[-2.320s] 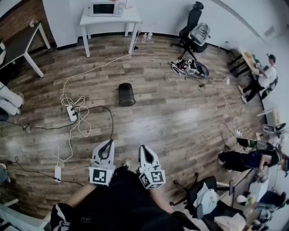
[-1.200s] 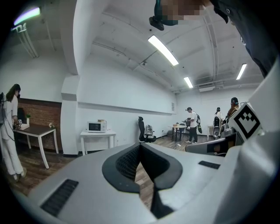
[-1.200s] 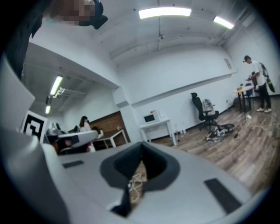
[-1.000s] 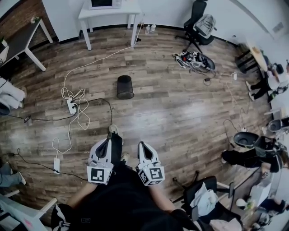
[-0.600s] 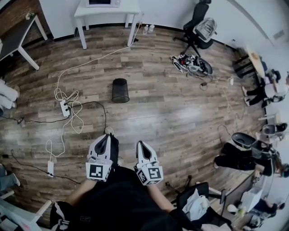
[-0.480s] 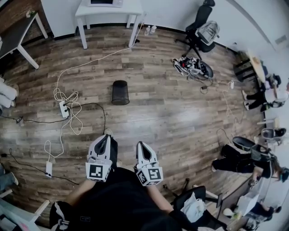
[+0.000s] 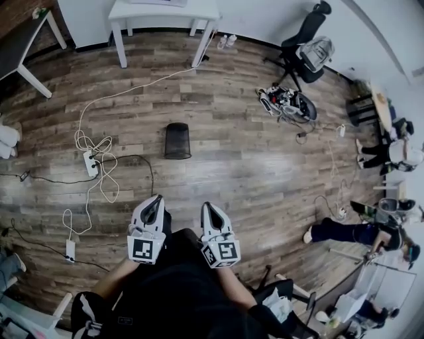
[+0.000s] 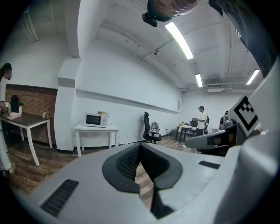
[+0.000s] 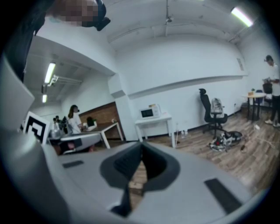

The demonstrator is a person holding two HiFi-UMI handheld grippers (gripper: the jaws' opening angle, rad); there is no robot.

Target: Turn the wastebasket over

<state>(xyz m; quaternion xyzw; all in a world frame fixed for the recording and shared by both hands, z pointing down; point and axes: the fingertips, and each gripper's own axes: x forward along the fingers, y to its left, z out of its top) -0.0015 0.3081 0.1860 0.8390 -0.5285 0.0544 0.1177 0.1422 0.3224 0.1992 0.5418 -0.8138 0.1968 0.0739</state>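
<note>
Black mesh wastebasket [image 7: 177, 140], well ahead of both jaws, on a floor [image 7: 232, 165] of streaked brown-grey wood planks. The left gripper [image 7: 158, 198] and right gripper [image 7: 208, 206] are pale grey with black pads, each bearing black-and-white square markers. Farther beyond the jaws: white table [image 7: 165, 10], white microwave [image 8: 96, 119].

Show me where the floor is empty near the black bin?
Bare boards stretch right of the wastebasket, as far as the heap of gear. Left of it is crowded: white cables and a power strip tangle there.
</note>
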